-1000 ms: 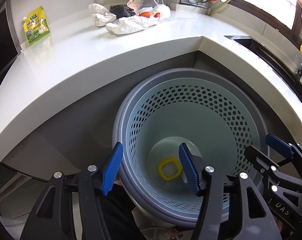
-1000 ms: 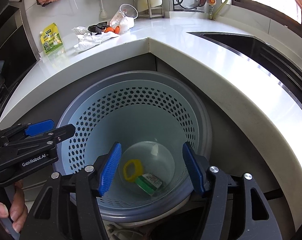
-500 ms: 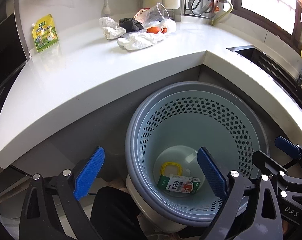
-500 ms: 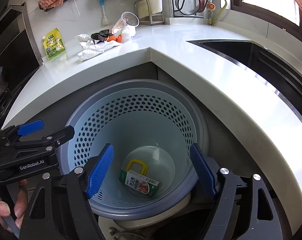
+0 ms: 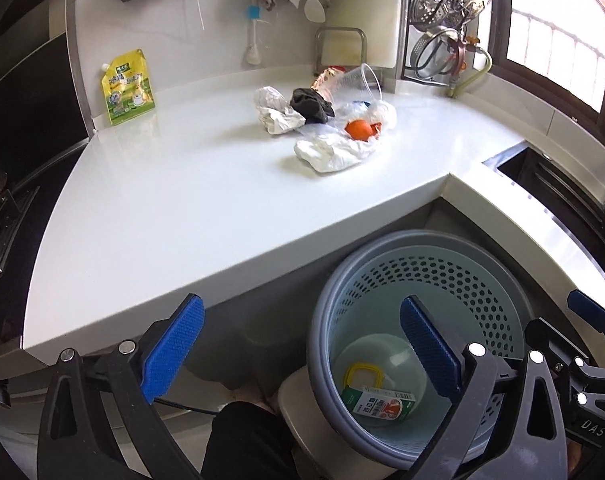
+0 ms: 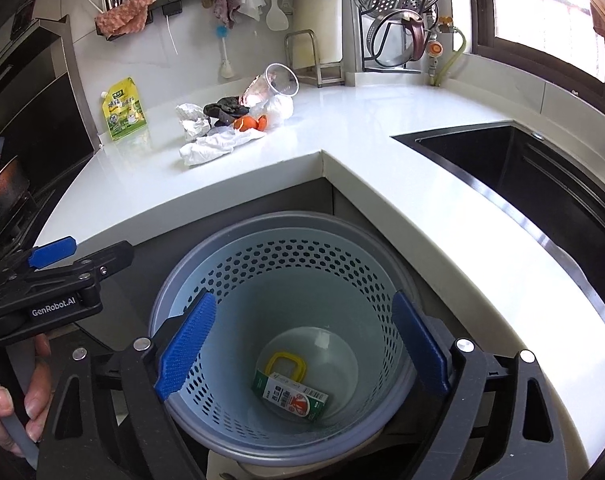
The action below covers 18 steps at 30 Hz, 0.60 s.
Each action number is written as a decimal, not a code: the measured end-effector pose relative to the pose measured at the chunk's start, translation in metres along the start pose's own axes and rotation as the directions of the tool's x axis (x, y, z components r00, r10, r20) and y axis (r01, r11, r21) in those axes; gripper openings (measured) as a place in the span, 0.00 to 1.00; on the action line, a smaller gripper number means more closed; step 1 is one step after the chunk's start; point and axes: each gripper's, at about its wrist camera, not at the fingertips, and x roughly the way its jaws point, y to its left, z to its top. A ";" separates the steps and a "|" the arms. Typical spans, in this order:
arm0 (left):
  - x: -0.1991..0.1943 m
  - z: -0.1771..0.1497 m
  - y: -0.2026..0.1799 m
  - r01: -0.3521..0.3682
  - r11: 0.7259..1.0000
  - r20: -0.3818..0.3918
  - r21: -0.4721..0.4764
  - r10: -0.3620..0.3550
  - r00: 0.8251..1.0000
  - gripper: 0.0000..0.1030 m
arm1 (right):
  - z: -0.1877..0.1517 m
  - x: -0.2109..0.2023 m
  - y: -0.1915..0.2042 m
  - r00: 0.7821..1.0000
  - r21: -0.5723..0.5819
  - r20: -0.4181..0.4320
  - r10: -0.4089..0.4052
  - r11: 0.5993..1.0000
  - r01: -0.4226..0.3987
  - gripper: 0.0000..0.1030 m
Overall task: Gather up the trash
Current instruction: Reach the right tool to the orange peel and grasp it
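Both tongs empty, jaws opening wide: left tongs (image 5: 300,354), right tongs (image 6: 302,346) above perforated bin (image 6: 286,276). Green carton (image 6: 290,396) and yellow ring (image 6: 285,364) lie on bin bottom. Farther back on desk (image 5: 182,200): crumpled trash pile (image 5: 326,128), tipped clear cup (image 5: 358,80).

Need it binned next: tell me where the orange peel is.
The orange peel lies far back on the counter, in the trash pile between white bag and cup.
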 end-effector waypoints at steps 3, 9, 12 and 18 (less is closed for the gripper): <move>-0.001 0.015 0.010 -0.019 1.000 0.033 -0.018 0.019 0.999 0.94 | 0.014 0.004 0.004 1.000 -0.023 0.028 -0.005 1.000 0.006 0.83; 0.011 0.045 0.027 -0.037 0.998 0.071 -0.058 0.041 0.997 0.94 | 0.048 0.023 0.004 0.998 -0.005 0.052 0.018 1.000 -0.017 0.83; 0.023 0.060 0.032 -0.039 0.997 0.076 -0.064 0.044 0.996 0.94 | 0.067 0.035 0.004 0.998 0.019 0.058 0.037 0.999 -0.038 0.83; 0.045 0.086 0.038 -0.042 0.996 0.089 -0.078 0.049 0.995 0.94 | 0.105 0.066 0.017 0.997 -0.026 0.079 0.017 1.000 -0.015 0.83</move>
